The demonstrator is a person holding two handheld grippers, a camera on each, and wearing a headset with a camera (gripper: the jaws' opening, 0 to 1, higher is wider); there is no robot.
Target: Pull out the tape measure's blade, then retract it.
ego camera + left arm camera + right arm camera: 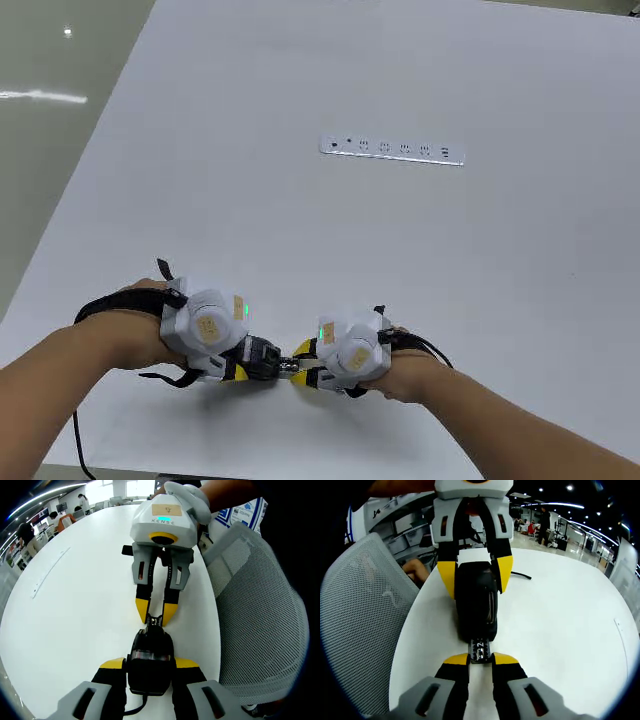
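Observation:
A black tape measure (265,357) lies low over the white table (350,230) near its front edge. My left gripper (250,364) is shut on the case. In the left gripper view the case (150,660) sits between my yellow-tipped jaws. My right gripper (298,368) faces it from the right and is shut on the blade's end. In the right gripper view the blade tip (480,651), with printed marks, is pinched between my yellow fingertips (456,660). Only a very short length of blade shows outside the case (476,605).
A white power strip (392,149) lies on the table further back. A grey mesh chair (255,605) stands just past the table's near edge. A thin black cable (520,575) trails on the table behind the left gripper.

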